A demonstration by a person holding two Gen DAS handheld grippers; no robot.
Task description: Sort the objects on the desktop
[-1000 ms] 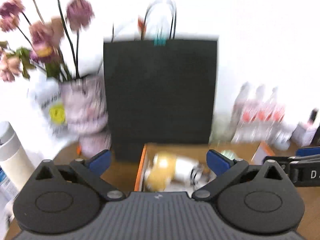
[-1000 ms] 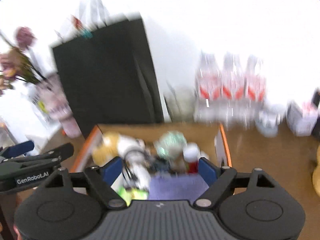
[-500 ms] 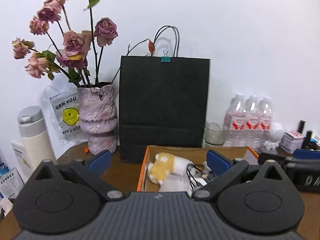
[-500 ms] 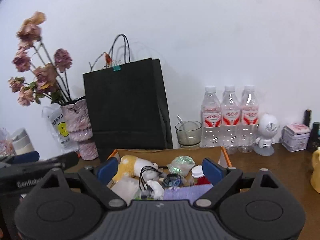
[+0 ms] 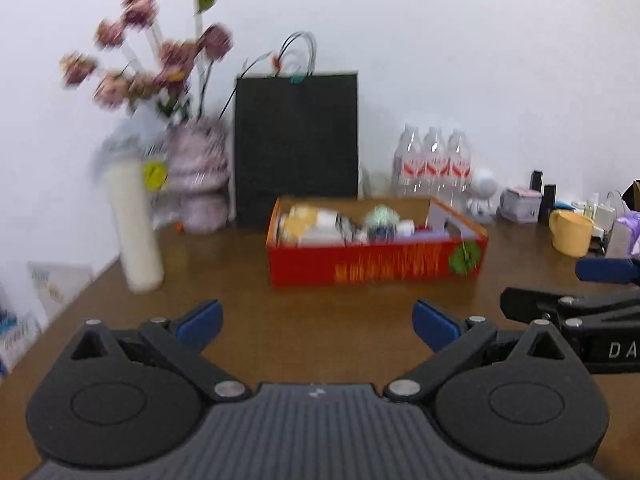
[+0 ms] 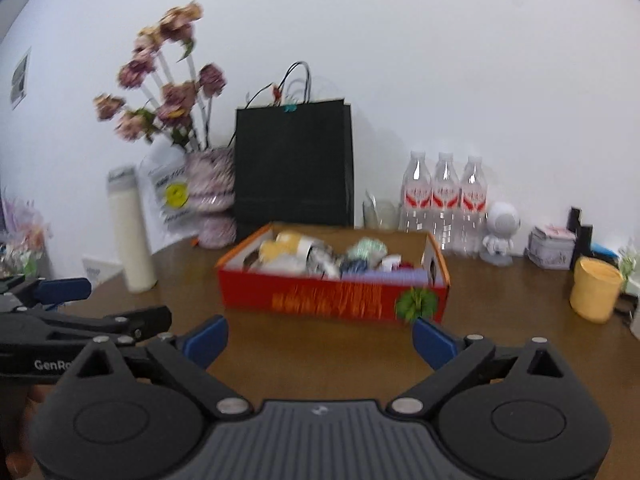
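Observation:
A red and orange cardboard box [image 5: 376,268] stands in the middle of the brown desk, also in the right wrist view [image 6: 332,298]. It holds several small things, among them a yellow and white plush toy [image 6: 286,246] and a purple flat item [image 6: 384,278]. My left gripper [image 5: 316,322] is open and empty, above the desk in front of the box. My right gripper [image 6: 320,338] is open and empty, also in front of the box. The views are blurred.
Behind the box stand a black paper bag [image 5: 296,140], a vase of dried roses [image 5: 198,176], three water bottles [image 6: 444,196] and a white figurine [image 6: 500,236]. A white thermos [image 5: 134,228] is at left, a yellow mug [image 6: 594,290] at right.
Both grippers have pulled back from over the box toward the desk's near side. The box now shows whole with its red front. Both stay open and empty.

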